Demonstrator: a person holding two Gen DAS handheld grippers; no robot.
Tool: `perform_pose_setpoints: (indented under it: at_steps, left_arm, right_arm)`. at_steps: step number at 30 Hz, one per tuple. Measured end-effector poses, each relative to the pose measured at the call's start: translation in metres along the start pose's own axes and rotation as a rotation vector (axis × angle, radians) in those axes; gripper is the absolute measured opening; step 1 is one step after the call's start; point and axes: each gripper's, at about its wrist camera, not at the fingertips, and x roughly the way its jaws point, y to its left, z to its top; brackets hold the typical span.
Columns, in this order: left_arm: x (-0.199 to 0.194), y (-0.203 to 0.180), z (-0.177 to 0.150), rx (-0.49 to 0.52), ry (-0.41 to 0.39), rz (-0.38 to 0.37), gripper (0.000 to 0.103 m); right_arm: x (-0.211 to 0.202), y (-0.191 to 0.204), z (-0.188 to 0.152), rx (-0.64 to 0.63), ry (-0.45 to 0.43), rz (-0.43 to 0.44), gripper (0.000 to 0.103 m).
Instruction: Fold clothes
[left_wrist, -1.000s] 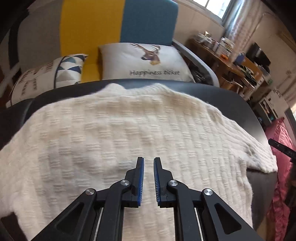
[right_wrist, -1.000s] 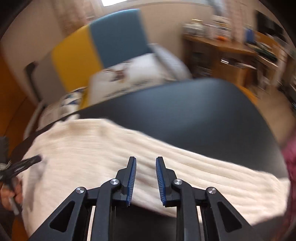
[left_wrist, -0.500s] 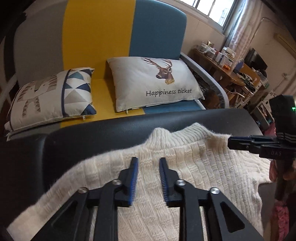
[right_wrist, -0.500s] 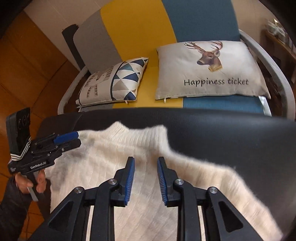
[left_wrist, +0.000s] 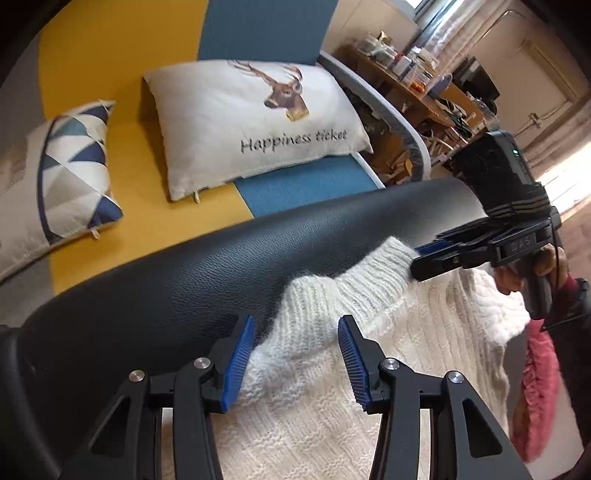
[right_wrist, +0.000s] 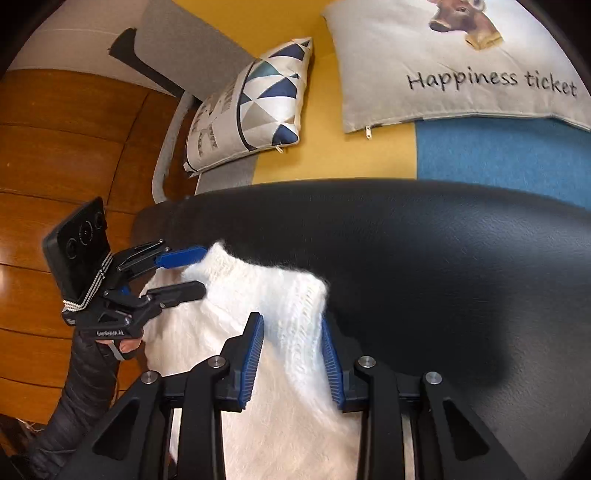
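L-wrist view:
- L claw (left_wrist: 295, 354): spread wide, astride the near corner of the ribbed collar (left_wrist: 343, 295), nothing pinched.
- Sweater (left_wrist: 369, 406): cream knit, flat on black table (left_wrist: 166, 291), body running back under the cam.
- R gripper (left_wrist: 436, 258): at collar's far end; fingers look nearly together, can't tell if cloth is between.

R-wrist view:
- R claw (right_wrist: 291, 362): spread but narrower, pads flanking the collar corner, not clamped.
- L gripper (right_wrist: 177, 273): gaping at the other corner, to the left.
- Key relation: collar's long axis runs across, claw to claw; each arm nearest its own corner, cloth just ahead, between the pads.

Only in one view:
- L shows: pink cloth (left_wrist: 539, 384) off the table's edge, cluttered desk (left_wrist: 417, 81).
- R shows: wood floor (right_wrist: 55, 147).
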Motion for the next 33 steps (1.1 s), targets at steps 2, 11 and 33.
perform_pose_setpoints:
  at_steps: [2,11,33]
  left_arm:
    - [0.001,-0.005,0.001,0.017,-0.018,0.033,0.035]
    - [-0.029,-0.063,-0.048,0.161,-0.360,0.353,0.006]
    - [-0.007,-0.036,-0.056,-0.067,-0.232,0.368,0.014]
  right_arm:
    - [0.000,0.015,-0.002,-0.052,-0.036,-0.115,0.009]
    - [-0.015,0.080,-0.053,-0.360,-0.341,-0.459,0.007]
    - [-0.008,0.031,-0.064,-0.074,-0.311,-0.530,0.019]
